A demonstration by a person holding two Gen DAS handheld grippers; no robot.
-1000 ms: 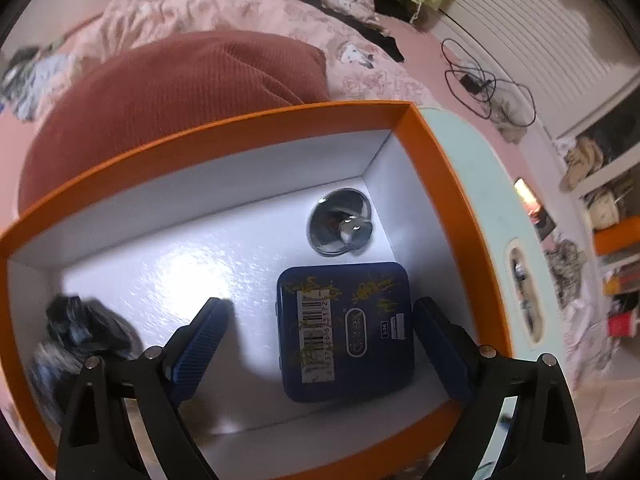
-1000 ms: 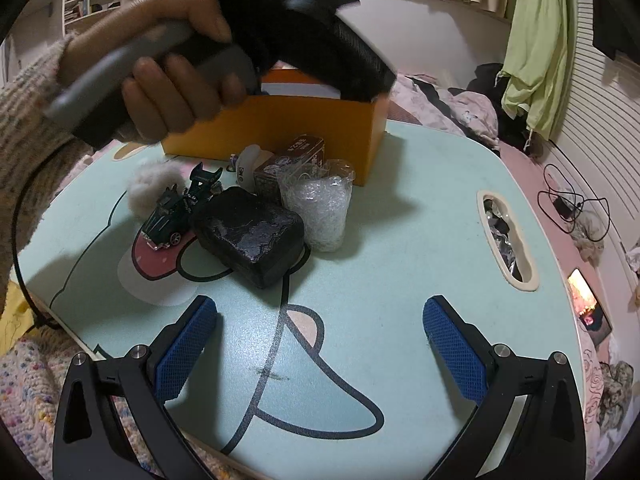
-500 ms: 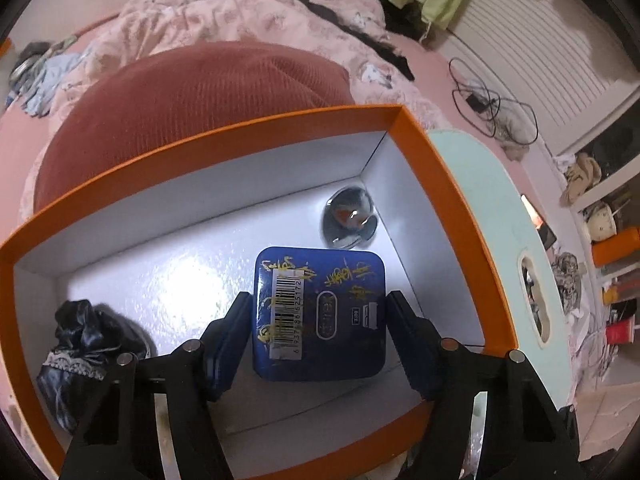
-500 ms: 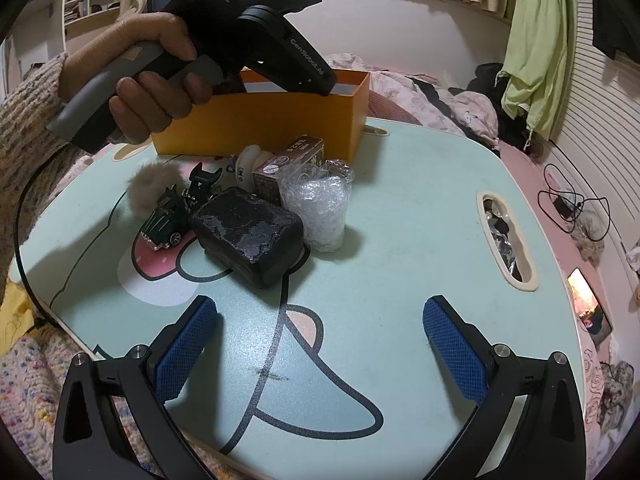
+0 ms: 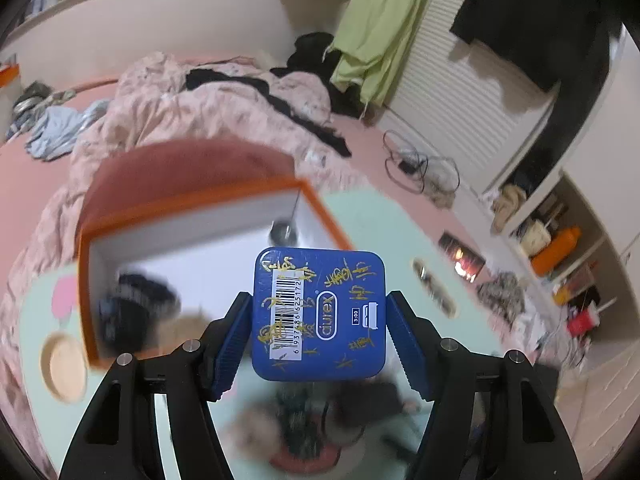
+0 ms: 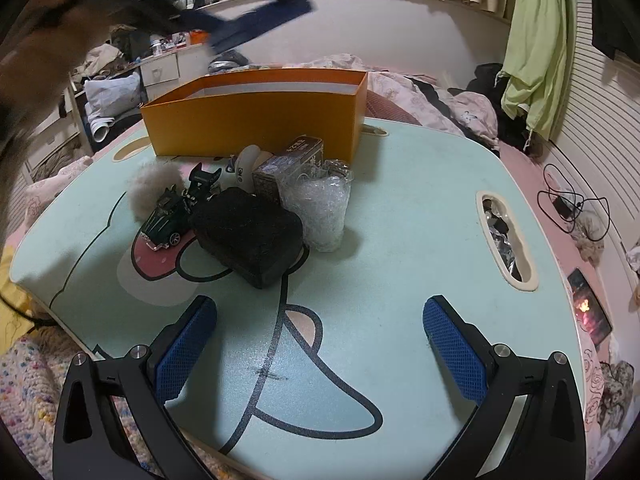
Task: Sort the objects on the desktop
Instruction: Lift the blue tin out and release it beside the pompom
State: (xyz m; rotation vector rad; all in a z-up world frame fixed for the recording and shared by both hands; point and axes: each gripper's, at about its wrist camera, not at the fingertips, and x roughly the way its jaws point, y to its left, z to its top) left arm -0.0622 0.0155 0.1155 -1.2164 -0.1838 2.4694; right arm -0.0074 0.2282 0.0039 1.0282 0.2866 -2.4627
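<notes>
Orange box (image 6: 256,120), cardboard, rectangular, white inside, sits at far side of mint-green table (image 6: 420,208). Inside it, seen blurred from left wrist view: dark crumpled cloth-like item (image 5: 136,308) at its left end, small shiny round metal piece (image 5: 283,232) in its far right corner.

Left gripper (image 5: 320,332) grips a blue tin (image 5: 319,314), flat, rounded-square, with white barcode sticker and yellow scribbles; both blue ribbed pads press on its sides, tin is in the air above the table, just right of and nearer than the box. In right wrist view it shows as a blue blur at top left, above the box.

Cluster near table centre, in front of the box: black block (image 6: 248,236) with rough matte surface, clear crinkled plastic cup (image 6: 318,204), small dark printed carton (image 6: 288,166), green toy car (image 6: 168,216), grey fluffy ball (image 6: 154,188), white rounded item (image 6: 246,164), mostly touching.

Right gripper (image 6: 320,350) spread wide, nothing between its blue mesh pads, hovers over bare near part of table.
</notes>
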